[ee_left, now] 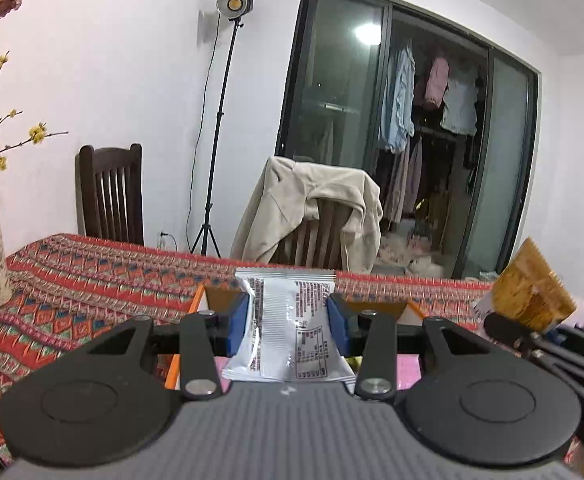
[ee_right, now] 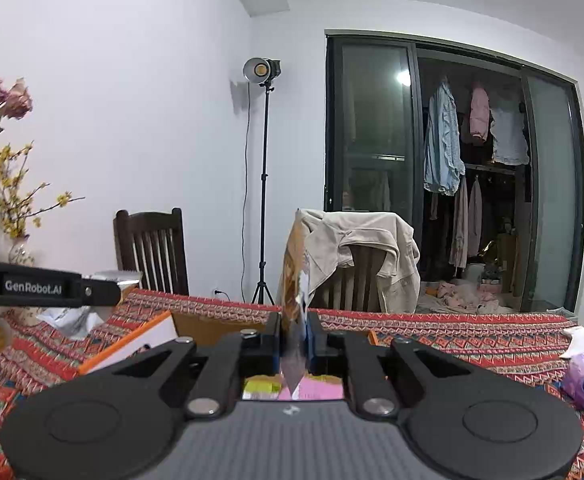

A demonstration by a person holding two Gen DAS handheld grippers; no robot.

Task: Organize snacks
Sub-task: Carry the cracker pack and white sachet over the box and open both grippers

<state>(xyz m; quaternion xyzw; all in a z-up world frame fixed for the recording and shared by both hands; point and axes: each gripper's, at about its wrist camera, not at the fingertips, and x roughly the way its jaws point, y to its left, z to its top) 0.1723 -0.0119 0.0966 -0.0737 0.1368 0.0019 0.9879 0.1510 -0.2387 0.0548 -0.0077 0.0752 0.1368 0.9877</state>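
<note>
Left wrist view shows my left hand-held gripper (ee_left: 287, 322) closed on a silver snack packet (ee_left: 292, 328), its blue pads pinching the crinkled sides while the packet stands upright above an orange-edged box (ee_left: 195, 304) on the bench (ee_left: 91, 276). In the right wrist view, my right hand-held gripper (ee_right: 295, 340) is clamped almost fully together on a thin golden-brown snack packet (ee_right: 294, 280), held edge-on and upright over the same box.

I judge the slick foil the main risk: the silver packet is gripped only at its bulging middle, so it could slip or twist as I lower it. The golden packet is held near its lower end and could flop sideways. Both hand-held grippers are near each other above one box, so they could collide.

Readable writing: "GenRobot.AI" on the left hand-held gripper's side in the right wrist view. The silver packet's printed text is too small to read.
</note>
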